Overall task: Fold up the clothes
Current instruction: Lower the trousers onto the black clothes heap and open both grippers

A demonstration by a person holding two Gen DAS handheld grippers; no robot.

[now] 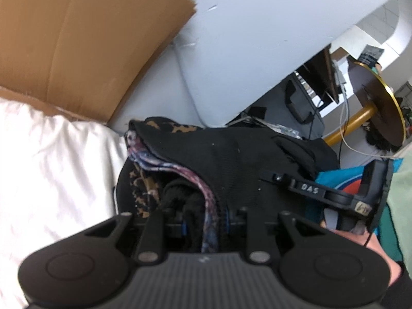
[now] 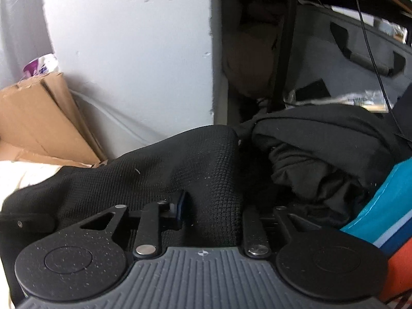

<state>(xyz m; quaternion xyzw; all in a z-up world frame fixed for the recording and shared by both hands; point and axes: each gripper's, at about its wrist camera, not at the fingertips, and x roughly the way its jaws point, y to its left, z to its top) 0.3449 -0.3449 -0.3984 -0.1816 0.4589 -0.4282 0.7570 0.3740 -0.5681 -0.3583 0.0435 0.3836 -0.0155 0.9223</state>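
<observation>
A black waffle-knit garment [image 1: 231, 159] with a purple-patterned lining [image 1: 206, 195] lies bunched on a pile of clothes. My left gripper [image 1: 203, 221] is shut on a bunch of this garment, and cloth fills the gap between its jaws. One of the right gripper's fingers [image 1: 273, 176] rests on the garment's right side. In the right wrist view a fold of the same black knit [image 2: 206, 170] runs between the jaws of my right gripper [image 2: 213, 211]. Its blue left pad [image 2: 181, 204] stands just off the fold. The right pad is hidden under cloth.
A cardboard box [image 1: 77, 38] and white bedding [image 1: 51, 167] lie to the left, against a grey wall [image 2: 128, 51]. More dark clothes [image 2: 322, 149] and a teal and orange garment [image 2: 386, 206] sit to the right. Behind are a grey bin [image 2: 347, 59], cables and a gold-rimmed round table [image 1: 378, 97].
</observation>
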